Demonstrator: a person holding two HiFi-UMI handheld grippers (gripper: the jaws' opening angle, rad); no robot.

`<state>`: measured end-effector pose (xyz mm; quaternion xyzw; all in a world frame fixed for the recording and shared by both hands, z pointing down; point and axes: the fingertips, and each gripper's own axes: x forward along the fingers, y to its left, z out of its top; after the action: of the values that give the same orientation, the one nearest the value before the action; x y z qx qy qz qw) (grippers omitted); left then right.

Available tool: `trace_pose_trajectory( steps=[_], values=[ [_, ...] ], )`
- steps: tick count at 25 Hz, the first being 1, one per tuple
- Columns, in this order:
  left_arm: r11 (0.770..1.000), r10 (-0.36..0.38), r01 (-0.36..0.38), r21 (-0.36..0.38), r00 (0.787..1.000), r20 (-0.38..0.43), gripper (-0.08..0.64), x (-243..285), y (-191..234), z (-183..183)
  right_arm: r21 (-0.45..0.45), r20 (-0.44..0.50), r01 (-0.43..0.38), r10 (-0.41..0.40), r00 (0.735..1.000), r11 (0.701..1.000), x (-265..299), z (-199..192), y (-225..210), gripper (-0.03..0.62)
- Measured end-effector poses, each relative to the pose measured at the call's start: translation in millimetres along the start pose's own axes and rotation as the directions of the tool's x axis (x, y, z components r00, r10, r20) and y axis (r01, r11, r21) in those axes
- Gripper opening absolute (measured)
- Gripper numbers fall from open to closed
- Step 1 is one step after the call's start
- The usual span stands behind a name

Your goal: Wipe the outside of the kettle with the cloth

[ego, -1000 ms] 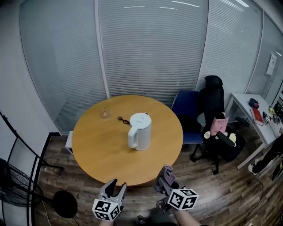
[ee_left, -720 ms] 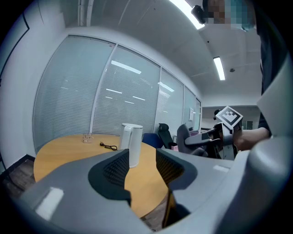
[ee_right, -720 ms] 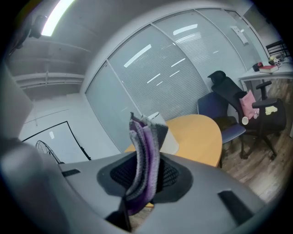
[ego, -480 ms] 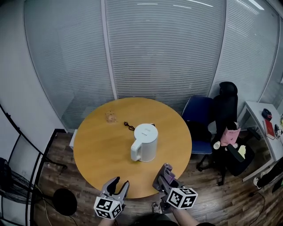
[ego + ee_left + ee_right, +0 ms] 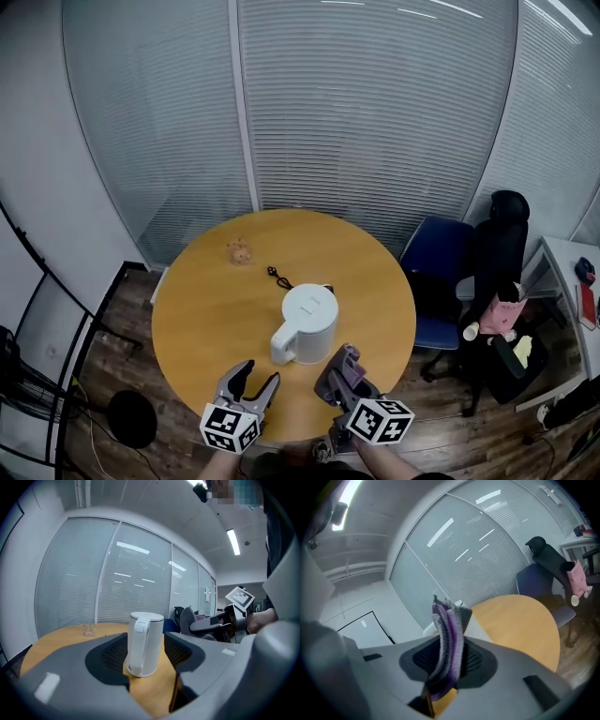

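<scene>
The fingers of the right gripper (image 5: 447, 660) were pinched tight on a cloth (image 5: 449, 639), a folded bundle striped in purple and grey that stood up out of the grip and hung a little way below it. The fingers of the left gripper (image 5: 258, 375) stood wide and were opening, with nothing pressed between them. In the left gripper view the kettle (image 5: 307, 323) showed in the gap beyond the fingertips, apart from both pads.

In the head view both grippers hovered over the near edge of the round wooden tabletop (image 5: 206, 300), the left at about 7 o'clock of the kettle and the right at about 5 o'clock, close to its base. Whether the cloth touched the kettle could not be told.

The kettle stood upright at about 5 o'clock from the tabletop's centre. It was plain white and smooth, a cylinder that narrowed slightly toward the top, with a flat round lid bearing a small square tab. Its thick white handle ran down the side at about 7 o'clock, toward the left gripper.

A short black cord (image 5: 278, 277) lay on the wood at 11 o'clock of the kettle, and a small glass (image 5: 240, 251) stood farther out along the same line. A blue chair (image 5: 448, 258) and a black office chair (image 5: 502, 244) stood at 3 o'clock of the tabletop.
</scene>
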<state>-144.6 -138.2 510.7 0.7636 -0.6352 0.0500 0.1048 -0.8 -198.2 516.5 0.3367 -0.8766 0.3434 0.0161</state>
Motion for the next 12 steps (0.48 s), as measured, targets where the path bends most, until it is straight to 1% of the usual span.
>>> trace_pose_trajectory(
  steps=[3, 5, 9, 12],
  values=[
    [0.999, -0.041, 0.042, 0.018, 0.999, -0.022, 0.244, 22.7, 3.9, 2.3, 0.041, 0.03, -0.011, 0.01, 1.0, 0.999, 15.3, 7.1, 2.8, 0.094],
    [0.997, -0.073, 0.074, 0.024, 0.997, -0.033, 0.255, 35.4, 7.5, 3.6, 0.078, 0.067, -0.012, 0.007, 0.998, 0.997, 24.2, 12.3, 6.3, 0.094],
    [0.99, -0.139, 0.14, 0.013, 0.989, -0.052, 0.258, 53.3, 16.7, 6.9, 0.154, 0.168, 0.016, -0.042, 0.985, 0.988, 36.5, 25.3, 11.6, 0.094],
    [0.977, -0.211, 0.214, 0.022, 0.974, -0.076, 0.258, 63.1, 18.7, 6.4, 0.204, 0.236, 0.041, -0.09, 0.968, 0.978, 43.1, 30.4, 13.1, 0.094]
  ],
)
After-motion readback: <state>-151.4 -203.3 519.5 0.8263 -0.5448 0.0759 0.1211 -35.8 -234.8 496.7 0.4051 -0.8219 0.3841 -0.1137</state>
